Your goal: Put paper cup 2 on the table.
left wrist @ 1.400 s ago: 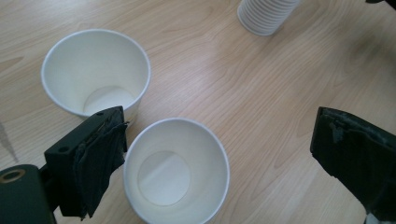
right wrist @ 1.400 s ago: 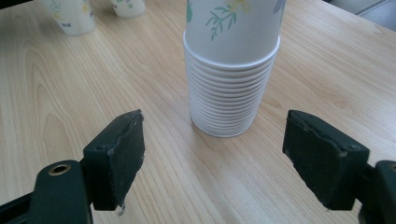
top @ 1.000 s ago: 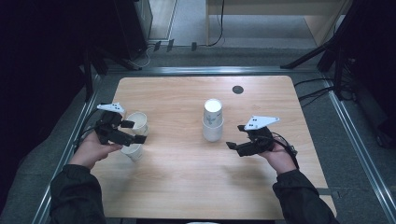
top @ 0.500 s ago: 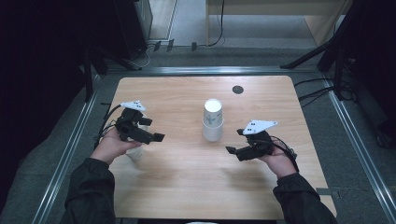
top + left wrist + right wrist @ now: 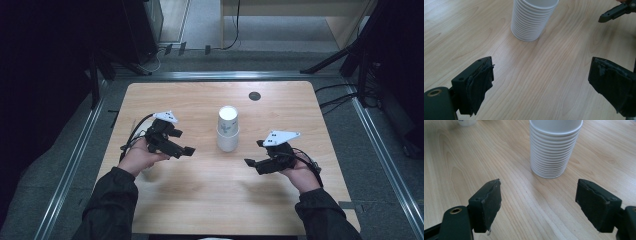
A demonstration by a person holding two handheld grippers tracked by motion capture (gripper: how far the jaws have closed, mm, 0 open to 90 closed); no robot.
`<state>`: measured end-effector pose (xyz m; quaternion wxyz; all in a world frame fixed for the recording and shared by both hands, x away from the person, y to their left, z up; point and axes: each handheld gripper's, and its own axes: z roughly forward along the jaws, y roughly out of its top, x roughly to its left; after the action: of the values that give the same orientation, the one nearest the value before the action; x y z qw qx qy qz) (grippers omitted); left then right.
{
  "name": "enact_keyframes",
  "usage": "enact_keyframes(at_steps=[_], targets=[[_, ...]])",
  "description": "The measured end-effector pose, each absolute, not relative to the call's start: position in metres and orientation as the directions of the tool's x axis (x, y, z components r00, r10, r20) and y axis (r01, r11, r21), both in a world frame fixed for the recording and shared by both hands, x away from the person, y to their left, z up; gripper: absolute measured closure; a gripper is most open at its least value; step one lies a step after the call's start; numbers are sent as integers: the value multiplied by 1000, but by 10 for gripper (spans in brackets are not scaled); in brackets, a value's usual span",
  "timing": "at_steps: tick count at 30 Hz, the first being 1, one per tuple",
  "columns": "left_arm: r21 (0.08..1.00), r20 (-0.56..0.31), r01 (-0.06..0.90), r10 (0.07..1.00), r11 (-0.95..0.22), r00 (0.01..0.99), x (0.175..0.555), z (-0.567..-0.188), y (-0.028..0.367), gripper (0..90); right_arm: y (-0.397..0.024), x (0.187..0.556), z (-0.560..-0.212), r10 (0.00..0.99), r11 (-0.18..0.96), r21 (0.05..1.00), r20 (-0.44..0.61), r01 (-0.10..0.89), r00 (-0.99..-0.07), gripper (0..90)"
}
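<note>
The tall stack of white paper cups (image 5: 228,129) stands upright between both tools; the left tool (image 5: 186,150), wide open and empty though just closing slightly, is nearer than the open, empty right tool (image 5: 251,163).

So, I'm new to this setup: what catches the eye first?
A tall stack of white cups stands mid-table. The left gripper and right gripper flank it, both open and pointing at it, neither touching. A single cup sits apart, by the left hand.
</note>
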<state>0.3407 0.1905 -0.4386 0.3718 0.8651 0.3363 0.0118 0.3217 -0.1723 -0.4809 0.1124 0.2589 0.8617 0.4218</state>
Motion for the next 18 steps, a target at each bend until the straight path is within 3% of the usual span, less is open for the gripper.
enact_keyframes(at_steps=[6,18], targets=[[654,-184,546,591,-523,786,337,-444,174,63,-175,322,-482,539,501,788,40,358,-841,212],[628,-199,523,531,-576,824,327,-456,148,64,-177,327,-486,539,505,782,45,365,-841,211]])
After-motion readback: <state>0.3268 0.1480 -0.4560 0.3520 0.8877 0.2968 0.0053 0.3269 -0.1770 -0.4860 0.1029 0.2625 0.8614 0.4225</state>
